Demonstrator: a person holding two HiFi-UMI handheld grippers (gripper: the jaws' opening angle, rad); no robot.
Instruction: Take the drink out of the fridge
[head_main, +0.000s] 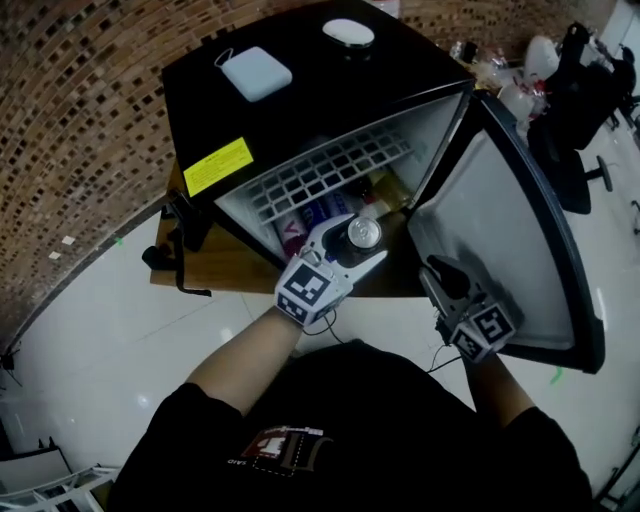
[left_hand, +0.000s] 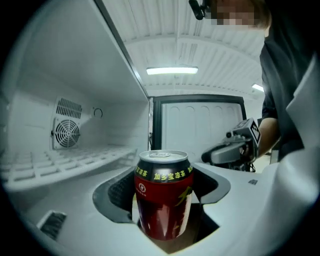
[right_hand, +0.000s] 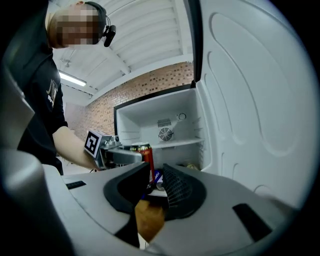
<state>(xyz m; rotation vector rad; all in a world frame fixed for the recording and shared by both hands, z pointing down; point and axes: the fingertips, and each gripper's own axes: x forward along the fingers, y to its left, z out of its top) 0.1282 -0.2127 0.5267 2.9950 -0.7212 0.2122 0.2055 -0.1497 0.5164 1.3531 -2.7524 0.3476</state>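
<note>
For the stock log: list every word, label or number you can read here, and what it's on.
"加多宝凉茶": yellow characters on the black band of the red can.
Yellow label on the fridge: too small to read.
Shirt print: too small to read.
Other cans inside: blurred, unreadable.

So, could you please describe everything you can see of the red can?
The can is dark red metal with a black band of yellow characters and a silver top. It stands upright at the mouth of the open fridge, clear of the shelf, clamped at its sides by the left gripper.
</note>
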